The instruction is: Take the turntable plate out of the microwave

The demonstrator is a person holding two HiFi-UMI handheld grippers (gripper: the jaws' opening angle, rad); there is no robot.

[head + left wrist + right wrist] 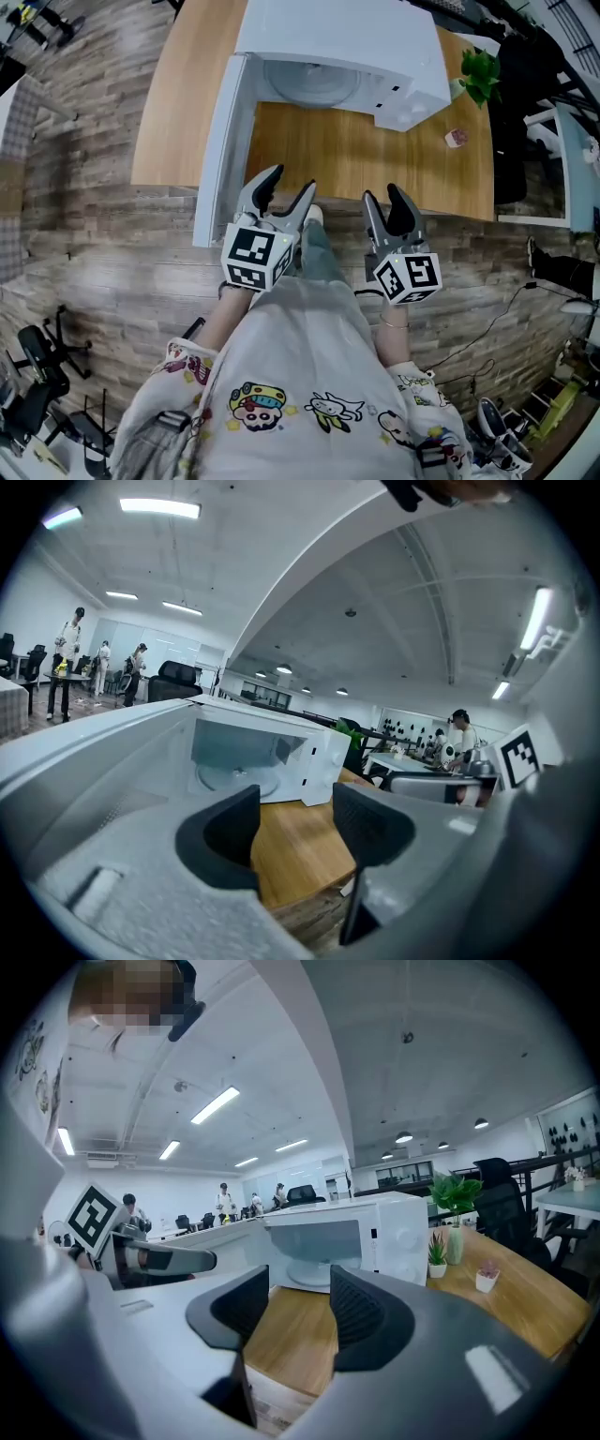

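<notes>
A white microwave [361, 47] stands on a wooden table [356, 155] with its door [217, 150] swung wide open to the left. The round glass turntable plate [314, 82] lies inside the cavity; it also shows in the left gripper view as the plate [239, 778] and in the right gripper view as the plate [314, 1274]. My left gripper [284, 195] and right gripper [391, 204] hover side by side at the table's near edge, well short of the microwave. Both are open, with nothing between the jaws, as the left gripper [298, 803] and right gripper [300, 1288] views show.
A green plant [480, 73] and a small pink pot [457, 138] sit on the table right of the microwave. The open door juts past the table's front edge beside my left gripper. Black office chairs [37, 375] stand on the floor at lower left. People stand far off.
</notes>
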